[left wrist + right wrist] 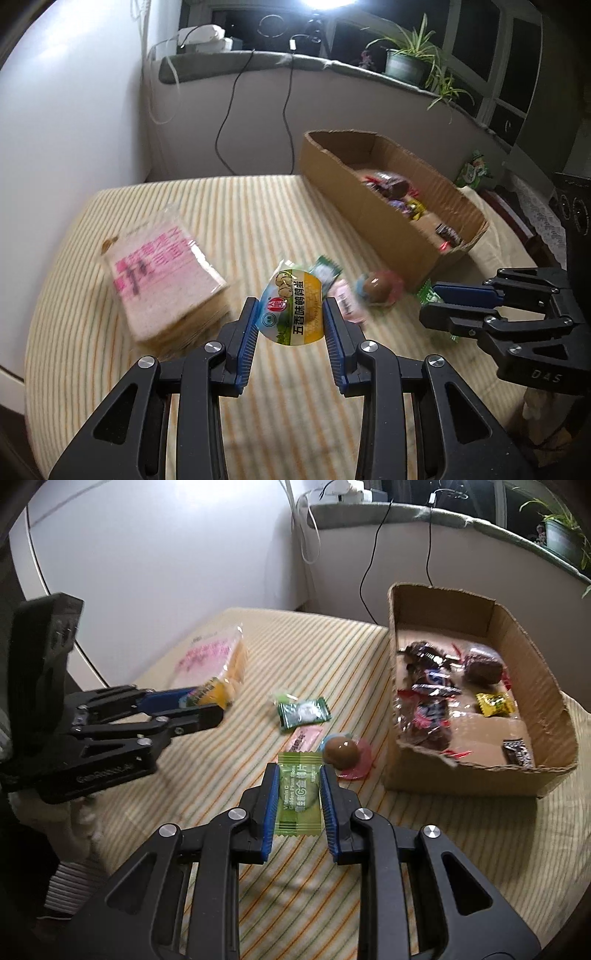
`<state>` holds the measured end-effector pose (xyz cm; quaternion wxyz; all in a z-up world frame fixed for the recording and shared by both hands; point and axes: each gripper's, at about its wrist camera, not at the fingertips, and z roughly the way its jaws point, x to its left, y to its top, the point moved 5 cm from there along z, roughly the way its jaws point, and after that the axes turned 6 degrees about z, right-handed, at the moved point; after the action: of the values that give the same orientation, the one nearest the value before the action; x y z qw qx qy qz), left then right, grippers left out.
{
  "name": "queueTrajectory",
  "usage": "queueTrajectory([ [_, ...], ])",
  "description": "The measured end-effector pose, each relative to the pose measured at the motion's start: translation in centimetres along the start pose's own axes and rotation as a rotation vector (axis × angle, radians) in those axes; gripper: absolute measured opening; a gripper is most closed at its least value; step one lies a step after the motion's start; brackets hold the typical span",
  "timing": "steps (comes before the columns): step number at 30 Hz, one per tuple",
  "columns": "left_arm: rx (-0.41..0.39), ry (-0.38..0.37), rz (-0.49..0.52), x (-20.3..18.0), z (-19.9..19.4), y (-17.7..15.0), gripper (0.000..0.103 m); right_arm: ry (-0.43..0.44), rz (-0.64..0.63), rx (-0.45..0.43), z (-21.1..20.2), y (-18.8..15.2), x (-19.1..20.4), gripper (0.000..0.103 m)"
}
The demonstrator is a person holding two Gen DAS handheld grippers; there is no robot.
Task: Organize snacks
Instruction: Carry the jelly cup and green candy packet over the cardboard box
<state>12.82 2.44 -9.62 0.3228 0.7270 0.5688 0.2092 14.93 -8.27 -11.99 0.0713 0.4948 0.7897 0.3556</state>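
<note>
My left gripper (pixel 291 314) is shut on a yellow and green quail egg packet (pixel 293 308), held above the striped cloth. From the right wrist view that left gripper (pixel 218 701) shows at the left with the yellow packet (pixel 210 696) in its tips. A light green plum slice sachet (pixel 298 797) sits pinched between the blue pads of my right gripper (pixel 298 779), lifted off the cloth. In the left wrist view the right gripper (pixel 430 299) shows at the right, with a bit of the green sachet (pixel 426 295) visible. The cardboard box (pixel 461 775) with several wrapped sweets stands to the right.
On the striped cloth (pixel 332 646) lie a dark green sachet (pixel 303 713), a pink sachet (pixel 303 738) and a brown chocolate egg on a pink base (pixel 341 753). A big pink-printed cracker pack (pixel 162 273) lies at the left. Cables hang down the wall behind.
</note>
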Motion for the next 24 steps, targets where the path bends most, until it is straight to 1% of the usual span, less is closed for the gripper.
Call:
queueTrajectory([
  [6, -0.025, -0.027, 0.02, -2.3, 0.4, 2.1, 0.033, 0.011, 0.025, -0.06, -3.5, 0.9, -1.9, 0.023],
  [10, -0.036, -0.044, 0.029, -3.8, 0.8, 3.2, 0.033, -0.006, 0.046, -0.09, -5.0, 1.7, -4.1, 0.023],
  [19, -0.044, -0.077, 0.067, -7.4, 2.4, 5.9, 0.033, -0.074, 0.092, -0.135, -7.0, 3.8, -10.3, 0.023],
  [24, -0.036, -0.092, 0.095, -9.5, 3.7, 6.7, 0.033, -0.114, 0.115, -0.136, -6.8, 5.0, -13.4, 0.023],
])
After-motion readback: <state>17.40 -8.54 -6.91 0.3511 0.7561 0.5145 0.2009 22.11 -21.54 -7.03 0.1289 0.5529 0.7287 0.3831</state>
